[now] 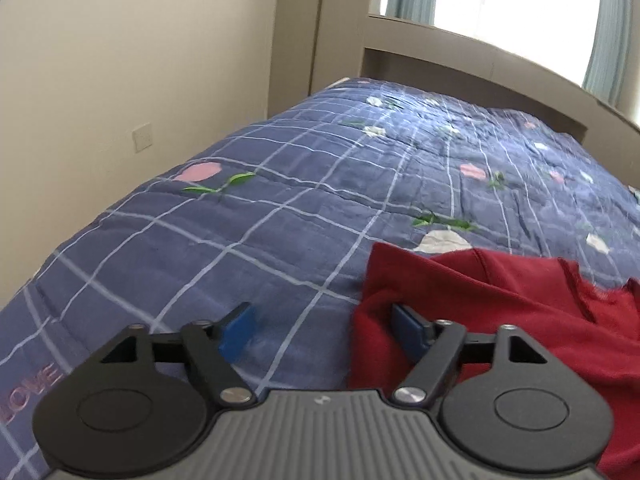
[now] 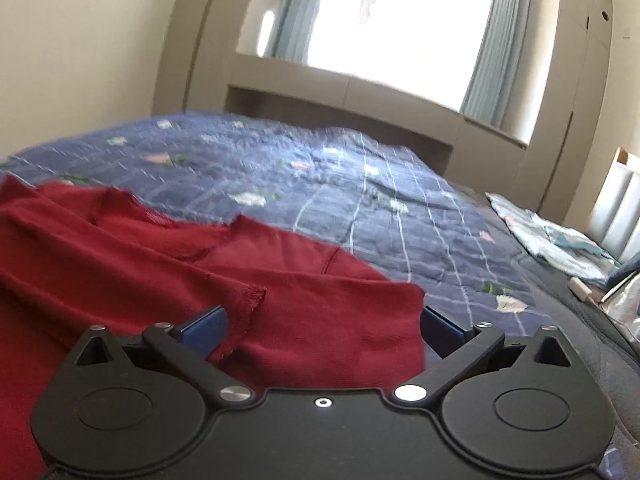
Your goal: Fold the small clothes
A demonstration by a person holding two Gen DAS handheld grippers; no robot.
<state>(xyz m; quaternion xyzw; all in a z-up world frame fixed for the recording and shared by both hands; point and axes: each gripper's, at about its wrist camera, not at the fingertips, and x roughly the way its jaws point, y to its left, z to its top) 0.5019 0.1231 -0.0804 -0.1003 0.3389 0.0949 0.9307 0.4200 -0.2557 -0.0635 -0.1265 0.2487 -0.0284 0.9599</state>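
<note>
Two grippers hang over one red garment (image 1: 500,320) lying rumpled on a bed covered by a blue checked quilt (image 1: 240,240).

From the left wrist view, the left gripper (image 1: 320,332) has its jaws spread wide and released, with only quilt in the gap between them. The garment lies to the right of that gap: its left edge drapes against the right blue finger (image 1: 408,332), while the left finger (image 1: 238,334) stands clear over bare quilt. The cloth spreads away to the right and out of the picture, so its long run seems to go sideways across this view. A beige wall, a headboard shelf and a bright window (image 1: 500,0) lie beyond; nothing stands between jaws and cloth.

From the right wrist view, the right gripper (image 2: 324,332) is likewise fully released, yet here the garment's near edge fills the gap between the blue pads (image 2: 206,330), not pinched. The cloth runs off to the left. By my reading, the right hand is better placed to take hold; the left needs to shift towards the fabric first. Pale blue bedding (image 2: 560,240) lies well apart at the bed's right edge.
</note>
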